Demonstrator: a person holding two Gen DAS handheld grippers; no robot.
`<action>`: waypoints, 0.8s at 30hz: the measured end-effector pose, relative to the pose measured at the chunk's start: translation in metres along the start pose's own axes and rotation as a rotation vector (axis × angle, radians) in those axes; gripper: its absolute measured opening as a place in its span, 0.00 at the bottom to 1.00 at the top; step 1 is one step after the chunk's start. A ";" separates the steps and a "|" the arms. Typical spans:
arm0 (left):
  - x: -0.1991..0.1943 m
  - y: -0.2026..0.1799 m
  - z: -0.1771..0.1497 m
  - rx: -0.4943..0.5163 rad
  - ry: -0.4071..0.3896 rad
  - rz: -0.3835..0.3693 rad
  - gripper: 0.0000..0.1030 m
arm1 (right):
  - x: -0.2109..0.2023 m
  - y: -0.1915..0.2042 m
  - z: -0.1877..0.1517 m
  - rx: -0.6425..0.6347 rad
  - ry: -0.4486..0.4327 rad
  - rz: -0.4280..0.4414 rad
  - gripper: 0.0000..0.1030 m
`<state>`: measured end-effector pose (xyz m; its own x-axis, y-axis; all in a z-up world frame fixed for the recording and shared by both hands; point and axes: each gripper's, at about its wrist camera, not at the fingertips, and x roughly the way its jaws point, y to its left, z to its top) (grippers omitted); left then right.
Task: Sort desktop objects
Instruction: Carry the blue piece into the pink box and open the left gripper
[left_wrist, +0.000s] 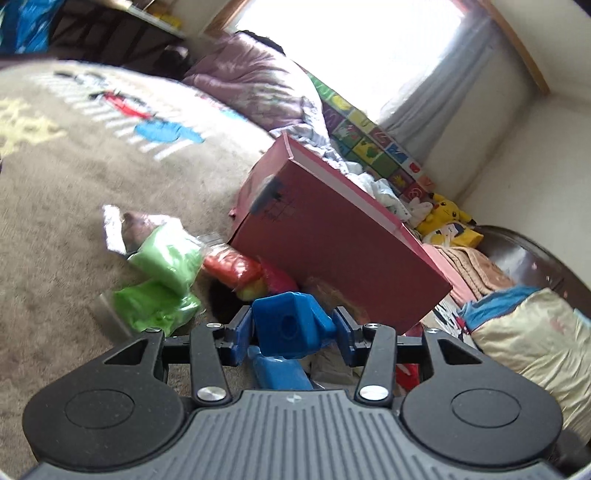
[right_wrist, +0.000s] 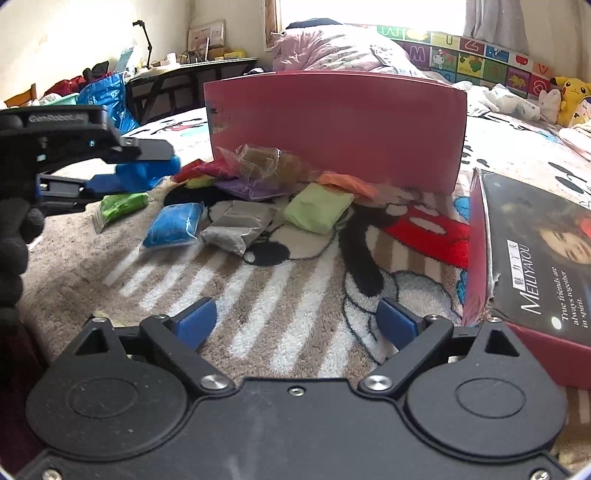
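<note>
Several small bags of coloured clay lie on a cartoon blanket in front of a red box (right_wrist: 332, 125): blue (right_wrist: 173, 226), grey (right_wrist: 236, 227), light green (right_wrist: 318, 207), orange (right_wrist: 347, 184), purple (right_wrist: 247, 188), bright green (right_wrist: 120, 206). My left gripper (left_wrist: 291, 326) is shut on a blue clay bag (left_wrist: 290, 325) and holds it above the blanket near the red box (left_wrist: 332, 243); it shows at the left of the right wrist view (right_wrist: 144, 166). My right gripper (right_wrist: 297, 323) is open and empty, low over the blanket, short of the pile.
The box lid (right_wrist: 535, 266) with a printed face lies at the right. Bright green bags (left_wrist: 162, 280) and a red one (left_wrist: 231, 267) lie left of the box. A pink duvet (right_wrist: 332, 48), plush toys (right_wrist: 569, 96) and a desk (right_wrist: 184, 70) stand behind.
</note>
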<state>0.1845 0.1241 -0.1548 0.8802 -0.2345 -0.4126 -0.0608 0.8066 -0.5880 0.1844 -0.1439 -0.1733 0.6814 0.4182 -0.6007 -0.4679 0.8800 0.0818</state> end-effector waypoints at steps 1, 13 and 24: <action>0.000 0.000 0.003 -0.009 0.003 0.003 0.44 | 0.001 0.000 0.000 0.000 -0.002 0.002 0.95; 0.033 -0.046 0.074 0.020 -0.040 -0.031 0.44 | 0.010 0.000 -0.003 -0.003 -0.021 0.015 1.00; 0.131 -0.089 0.118 0.145 0.108 0.114 0.44 | 0.016 0.004 -0.008 -0.012 -0.029 0.008 1.00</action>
<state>0.3604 0.0852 -0.0744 0.8154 -0.1879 -0.5475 -0.0816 0.8991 -0.4301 0.1893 -0.1352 -0.1887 0.6938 0.4313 -0.5768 -0.4795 0.8742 0.0769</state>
